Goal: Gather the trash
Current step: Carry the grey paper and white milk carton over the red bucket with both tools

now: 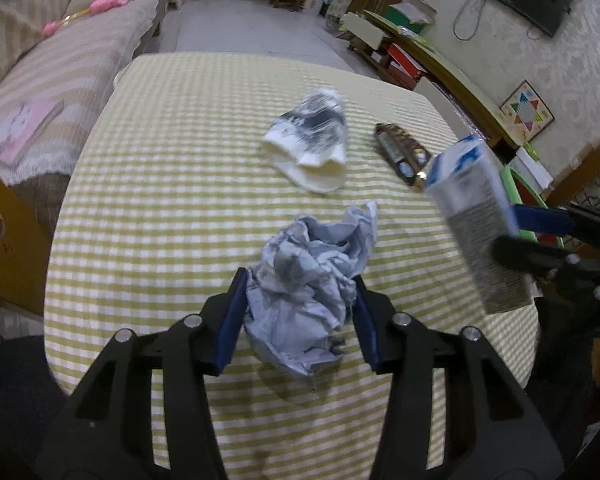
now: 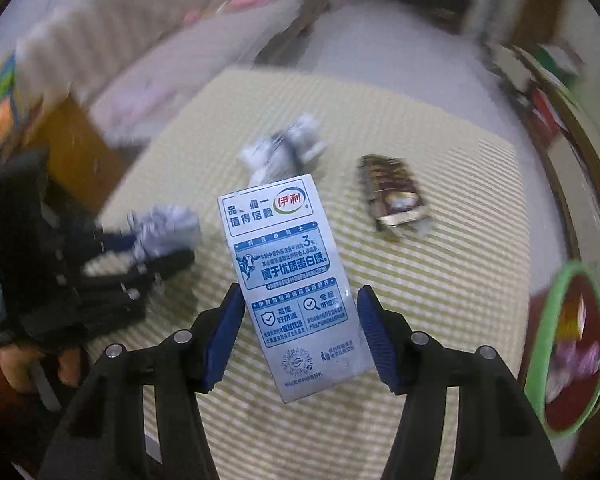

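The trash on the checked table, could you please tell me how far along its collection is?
Nothing is visibly binned yet. In hand: the left hand-held gripper grips a crumpled paper wad, and the right hand-held gripper grips a milk carton. Left on the table: a crushed paper cup and a brown wrapper.

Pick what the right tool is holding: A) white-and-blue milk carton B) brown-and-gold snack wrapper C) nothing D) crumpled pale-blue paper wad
A: the right tool has its blue pads on either side of the white-and-blue milk carton, lifted over the checked tablecloth, while the crumpled pale-blue paper wad sits in the left tool and the brown-and-gold snack wrapper lies on the table.
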### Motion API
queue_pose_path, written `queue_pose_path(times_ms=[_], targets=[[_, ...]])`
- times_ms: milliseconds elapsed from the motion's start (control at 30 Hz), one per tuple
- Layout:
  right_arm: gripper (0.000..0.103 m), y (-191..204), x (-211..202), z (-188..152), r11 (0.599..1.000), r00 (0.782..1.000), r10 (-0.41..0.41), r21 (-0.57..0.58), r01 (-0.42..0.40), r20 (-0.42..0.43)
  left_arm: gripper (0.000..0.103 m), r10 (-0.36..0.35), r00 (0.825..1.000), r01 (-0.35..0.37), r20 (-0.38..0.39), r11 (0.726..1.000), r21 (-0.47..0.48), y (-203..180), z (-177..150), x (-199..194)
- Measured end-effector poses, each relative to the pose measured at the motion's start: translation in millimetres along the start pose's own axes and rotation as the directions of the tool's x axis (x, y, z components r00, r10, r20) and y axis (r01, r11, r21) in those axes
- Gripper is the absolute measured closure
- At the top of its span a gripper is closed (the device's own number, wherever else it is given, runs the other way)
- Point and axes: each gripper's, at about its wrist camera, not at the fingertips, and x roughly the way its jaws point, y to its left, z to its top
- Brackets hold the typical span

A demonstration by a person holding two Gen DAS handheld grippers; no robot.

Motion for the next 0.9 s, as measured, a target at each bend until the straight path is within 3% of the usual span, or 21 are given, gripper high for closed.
queue_pose_path(times_ms=[133, 267, 500, 667, 733, 900], targets=[[0.046, -31, -42, -9, 0.977, 0.989, -0.041, 0.213, 0.01, 0.141, 0.056, 0.003, 1.0, -0.004, 0.027, 0.999, 0.032, -20, 17, -13], [0.046, -55, -76, -15, 0.945, 0.969, -0.073, 0.327, -0.008, 0.236, 0.056, -0.011, 0.997, 0.004, 0.083, 0.996, 0.087, -45, 36, -30], [0.048, -67, -113, -14, 0.944, 0.952, -0.117, 0.329, 0.017, 0.284, 0.056, -0.053, 0.986, 0.024, 0.157, 0.984, 0.179, -91, 61, -51], [0.056, -76, -124, -16, 0.929, 0.939, -0.131, 0.37, 0.005, 0.318, 0.056, -0.091, 0.982, 0.052, 0.167, 0.973, 0.223, -113, 68, -54], [0.065, -79, -126, -18, 0.925, 0.936, -0.142, 0.38, 0.01, 0.323, 0.056, -0.101, 0.981, 0.06, 0.164, 0.969, 0.239, -118, 69, -53], [0.065, -88, -114, -18, 0.928, 0.96, -0.119, 0.371, 0.017, 0.253, 0.056, -0.113, 0.98, 0.07, 0.162, 0.966, 0.25, -121, 68, -52]])
